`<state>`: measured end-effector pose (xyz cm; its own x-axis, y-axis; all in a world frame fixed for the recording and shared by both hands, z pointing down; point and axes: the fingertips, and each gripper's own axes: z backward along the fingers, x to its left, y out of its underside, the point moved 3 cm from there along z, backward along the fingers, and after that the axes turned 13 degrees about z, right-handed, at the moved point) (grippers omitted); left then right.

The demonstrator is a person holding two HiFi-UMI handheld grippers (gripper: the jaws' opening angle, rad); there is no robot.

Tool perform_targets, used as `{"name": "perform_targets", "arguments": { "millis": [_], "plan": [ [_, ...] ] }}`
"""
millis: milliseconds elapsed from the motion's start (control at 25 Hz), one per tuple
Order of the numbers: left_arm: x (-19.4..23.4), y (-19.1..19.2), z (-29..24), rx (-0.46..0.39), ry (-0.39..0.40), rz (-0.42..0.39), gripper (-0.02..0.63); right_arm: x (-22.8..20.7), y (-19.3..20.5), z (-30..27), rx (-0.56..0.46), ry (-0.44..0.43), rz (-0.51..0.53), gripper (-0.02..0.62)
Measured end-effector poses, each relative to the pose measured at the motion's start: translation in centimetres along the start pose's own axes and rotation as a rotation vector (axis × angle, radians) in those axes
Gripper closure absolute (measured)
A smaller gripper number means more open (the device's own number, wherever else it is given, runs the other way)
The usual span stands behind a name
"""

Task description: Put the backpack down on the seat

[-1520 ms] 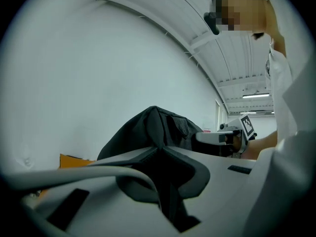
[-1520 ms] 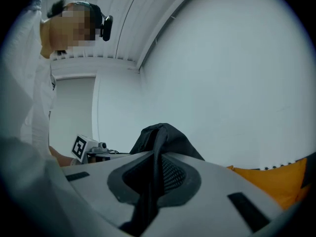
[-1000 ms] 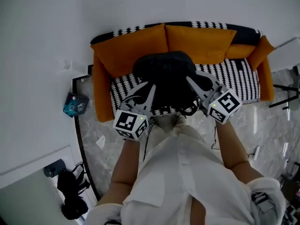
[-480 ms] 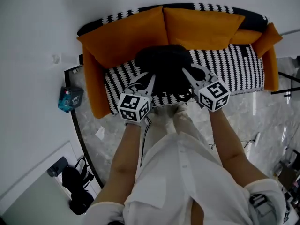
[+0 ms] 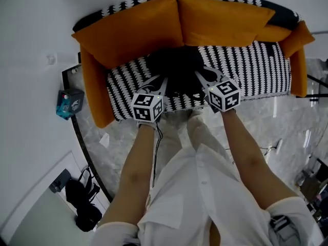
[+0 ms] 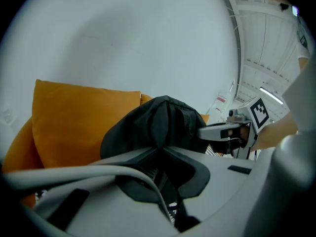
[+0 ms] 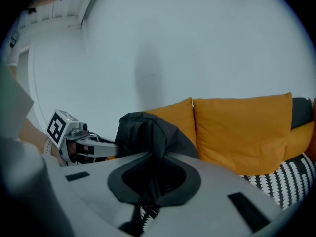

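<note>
A sofa with a black-and-white patterned seat (image 5: 256,78) stands against a plain white wall (image 5: 31,14). Two large orange back cushions (image 5: 220,19) lean side by side along its back, and orange side cushions (image 5: 93,94) close off each end. The black fabric backpack (image 5: 177,68) is over the middle of the seat, up against the back cushions; whether its bottom bears on the seat cannot be told.

The left gripper (image 5: 160,83) and the right gripper (image 5: 201,77) reach in from either side of the backpack. In the left gripper view its jaws are pinched together on a fold of the backpack's black fabric (image 6: 160,152), with the bulk of the bag rising in front of an orange cushion. The right gripper view shows the same: jaws clamped on black backpack fabric (image 7: 150,157).

In front of the sofa the floor is grey marbled stone (image 5: 287,122). A small teal box (image 5: 69,103) sits on it near the sofa's end, and a black bag (image 5: 82,204) lies farther off, well apart from the sofa.
</note>
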<state>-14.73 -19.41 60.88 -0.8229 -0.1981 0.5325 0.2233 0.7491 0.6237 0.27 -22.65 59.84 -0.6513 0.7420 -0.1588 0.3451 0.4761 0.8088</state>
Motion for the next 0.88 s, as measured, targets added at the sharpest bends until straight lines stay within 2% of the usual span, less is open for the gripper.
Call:
{"name": "perform_targets", "arguments": {
  "millis": [680,880],
  "plan": [
    [1.5,-1.2,-1.9,-0.039,0.006,0.036,0.557,-1.9,0.1,-1.8,0.028,0.031,-0.008,0.565],
    [1.7,-0.9,-0.9,-0.049,-0.012,0.045,0.486,-2.2,0.3,-1.8,0.039,0.039,-0.017,0.565]
  ]
}}
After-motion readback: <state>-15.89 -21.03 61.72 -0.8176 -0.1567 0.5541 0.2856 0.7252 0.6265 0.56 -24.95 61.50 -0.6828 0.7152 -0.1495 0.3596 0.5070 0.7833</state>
